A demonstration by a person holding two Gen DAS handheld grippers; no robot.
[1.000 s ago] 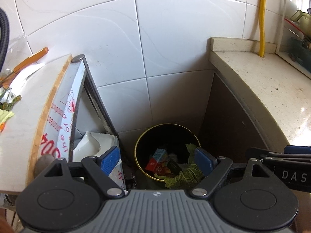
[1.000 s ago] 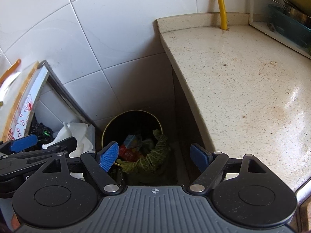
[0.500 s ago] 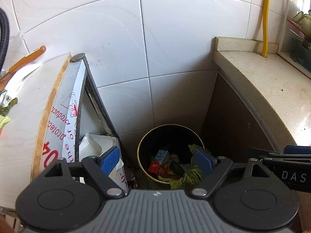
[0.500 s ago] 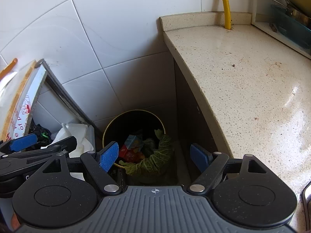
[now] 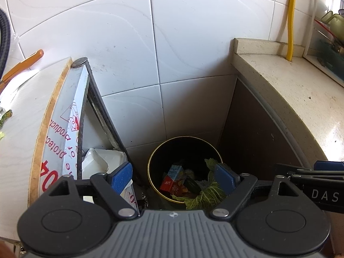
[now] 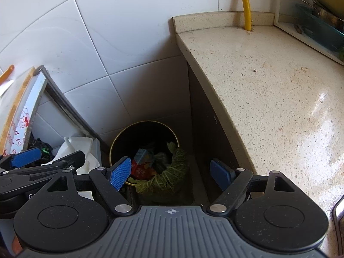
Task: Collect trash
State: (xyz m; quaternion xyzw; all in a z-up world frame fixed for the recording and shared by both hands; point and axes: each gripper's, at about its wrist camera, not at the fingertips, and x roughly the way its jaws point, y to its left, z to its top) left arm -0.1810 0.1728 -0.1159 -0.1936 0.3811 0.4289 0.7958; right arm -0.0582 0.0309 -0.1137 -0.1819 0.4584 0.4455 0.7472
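Over the last second both cameras have drifted a bit to the left and pulled back from the black bin [image 5: 185, 167] down in the gap between the counter [image 6: 268, 90] and the white board [image 5: 19, 129], so the drop looks done. The left gripper [image 5: 175, 177] and right gripper [image 6: 172, 172] are both spread wide with nothing between the pads. The trash, a cabbage leaf [image 6: 165, 176] draped over the rim plus a little red carton [image 5: 172, 181], sits in the bin, so I'd guess they go looking for more scraps.
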